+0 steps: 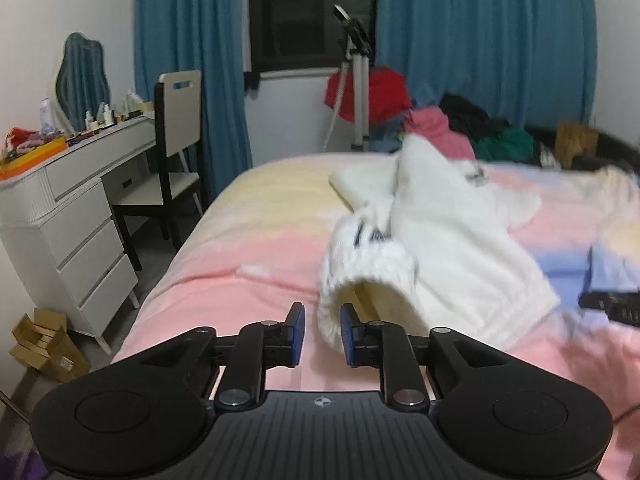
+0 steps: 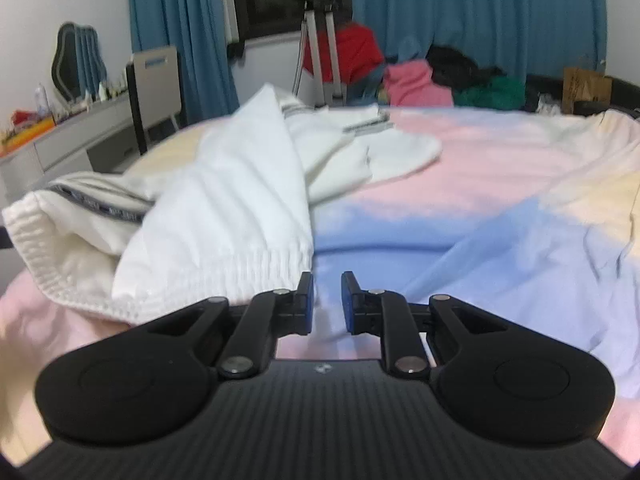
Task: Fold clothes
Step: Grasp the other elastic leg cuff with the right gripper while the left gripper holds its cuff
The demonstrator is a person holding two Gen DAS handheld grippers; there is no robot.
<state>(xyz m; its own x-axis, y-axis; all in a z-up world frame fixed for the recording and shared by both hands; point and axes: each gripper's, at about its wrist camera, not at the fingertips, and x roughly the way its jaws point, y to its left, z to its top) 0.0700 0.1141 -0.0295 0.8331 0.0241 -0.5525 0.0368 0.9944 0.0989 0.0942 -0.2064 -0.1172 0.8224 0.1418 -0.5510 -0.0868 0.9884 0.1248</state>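
We find the white garment (image 1: 432,240) lying crumpled on the pastel bedspread (image 1: 248,248), its ribbed cuff opening just ahead of the left gripper (image 1: 322,330), whose jaws stand narrowly apart with part of the cuff's rim between the pads, not pinched. The right gripper (image 2: 327,304) hangs beside the ribbed hem (image 2: 224,276), jaws narrowly apart over bare bedspread, holding nothing. We judge the step in hand is re-gripping to spread the piece flat: pinch only one layer at the hem corners, then pull apart evenly.
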